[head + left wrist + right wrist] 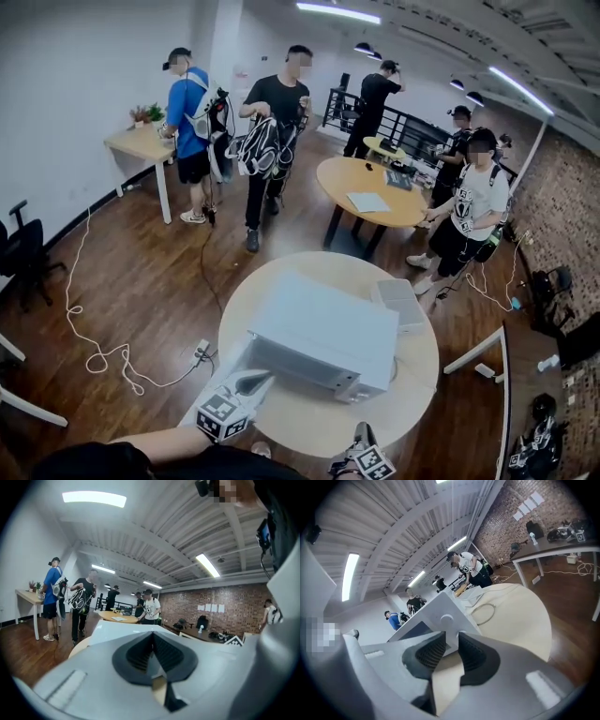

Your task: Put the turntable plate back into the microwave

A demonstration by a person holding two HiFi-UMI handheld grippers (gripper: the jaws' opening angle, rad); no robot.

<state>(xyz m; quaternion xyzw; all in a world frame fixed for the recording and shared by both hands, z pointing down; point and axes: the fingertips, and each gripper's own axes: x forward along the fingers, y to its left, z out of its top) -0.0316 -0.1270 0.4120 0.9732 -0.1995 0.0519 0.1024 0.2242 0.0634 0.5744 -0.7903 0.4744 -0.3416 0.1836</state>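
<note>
The microwave [323, 333] is smooth matt white, the round table [305, 420] pale matt wood, the floor [141, 281] glossy wood.

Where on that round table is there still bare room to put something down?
Bare tabletop runs along the near edge, in front of the microwave. A crescent lies free at the right rim, beside the small white box. The middle is crowded: microwave and box fill it.
</note>
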